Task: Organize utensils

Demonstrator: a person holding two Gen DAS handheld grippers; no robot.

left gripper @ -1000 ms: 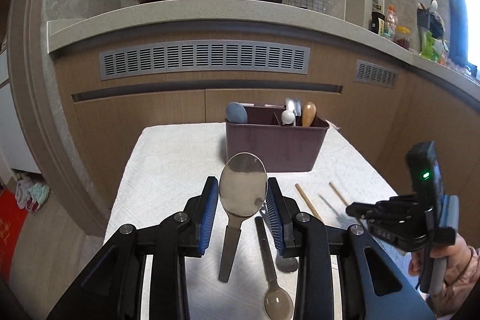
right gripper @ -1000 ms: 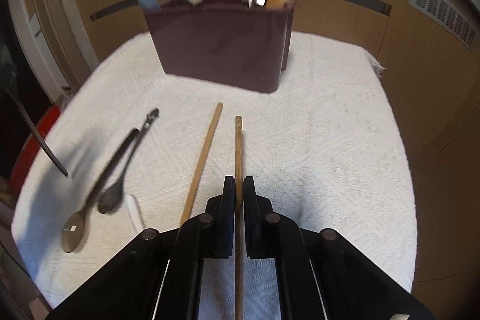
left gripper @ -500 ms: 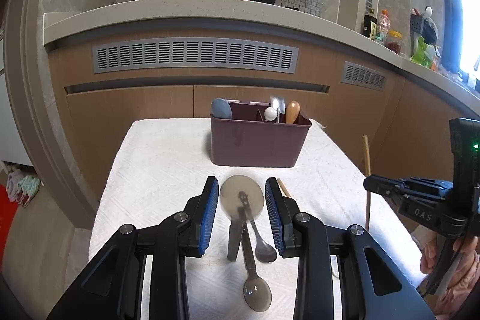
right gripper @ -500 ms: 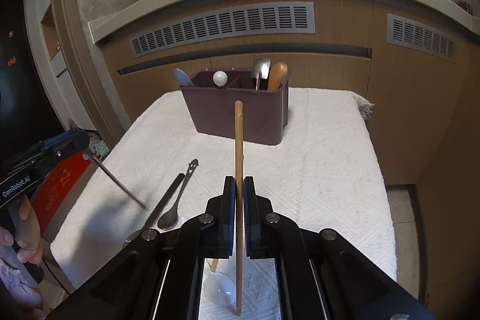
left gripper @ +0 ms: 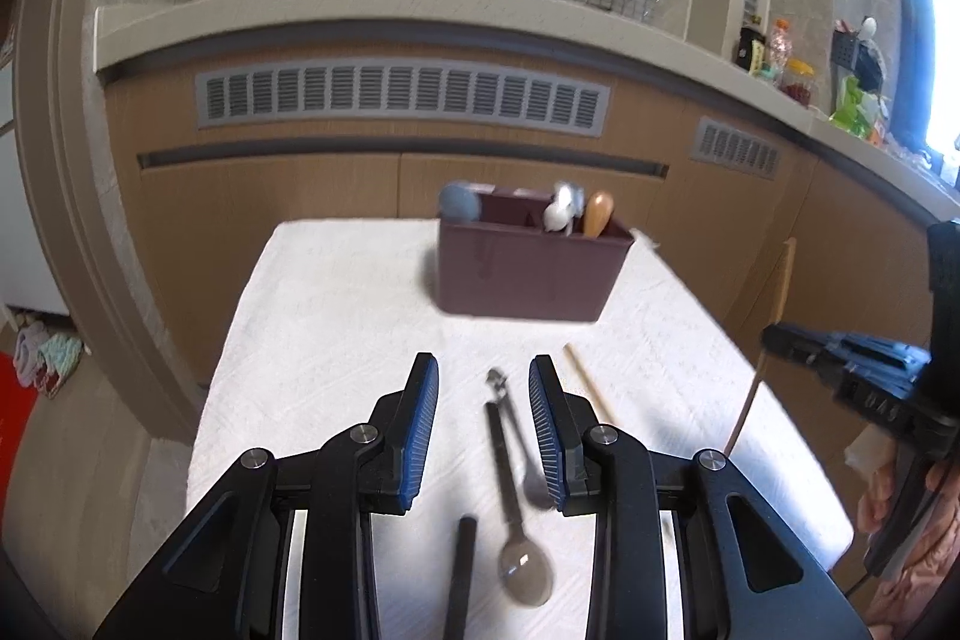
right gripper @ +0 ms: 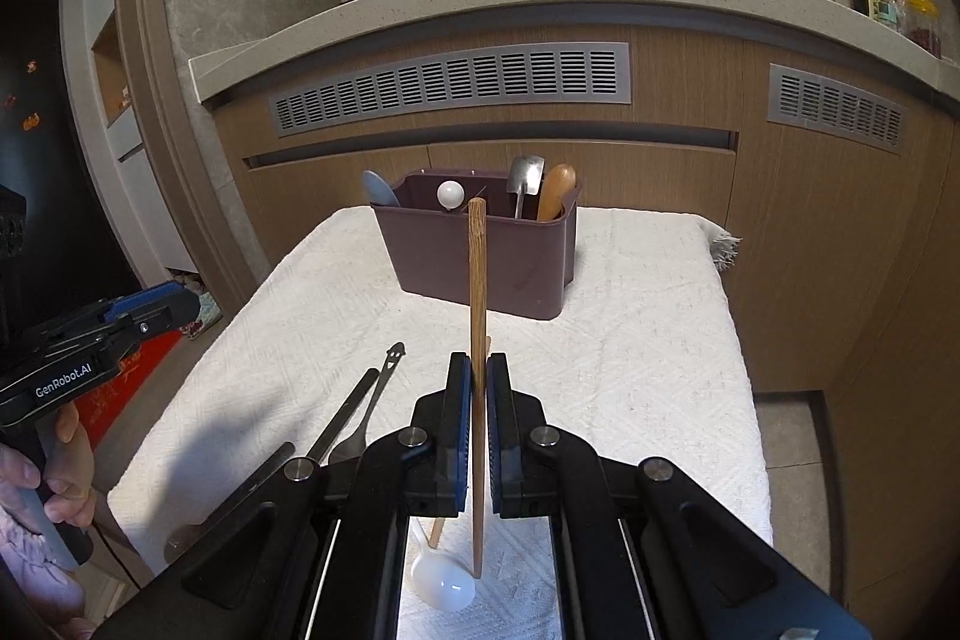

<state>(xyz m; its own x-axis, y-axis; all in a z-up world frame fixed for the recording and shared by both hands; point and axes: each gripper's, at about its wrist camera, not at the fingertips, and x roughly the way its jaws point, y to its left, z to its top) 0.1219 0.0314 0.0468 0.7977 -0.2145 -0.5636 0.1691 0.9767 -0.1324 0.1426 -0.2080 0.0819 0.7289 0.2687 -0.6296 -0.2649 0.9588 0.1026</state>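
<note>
Right gripper [right gripper: 478,383]: you hold it clamped on the upright chopstick [right gripper: 477,292].
Left gripper [left gripper: 483,403]: you hold it apart, empty, above the spoons [left gripper: 521,550].
Caddy [right gripper: 480,256]: on the bench [right gripper: 630,370].

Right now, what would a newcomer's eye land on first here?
The wooden chopstick standing upright, pinched in the right claw, dead centre. Behind it, the maroon utensil caddy sits on the white cloth, already holding several utensils. The left claw hangs open above a spoon.

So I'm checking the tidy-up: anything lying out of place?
Yes. Two spoons and a chopstick lie loose on the white cloth, not in the maroon caddy.
</note>
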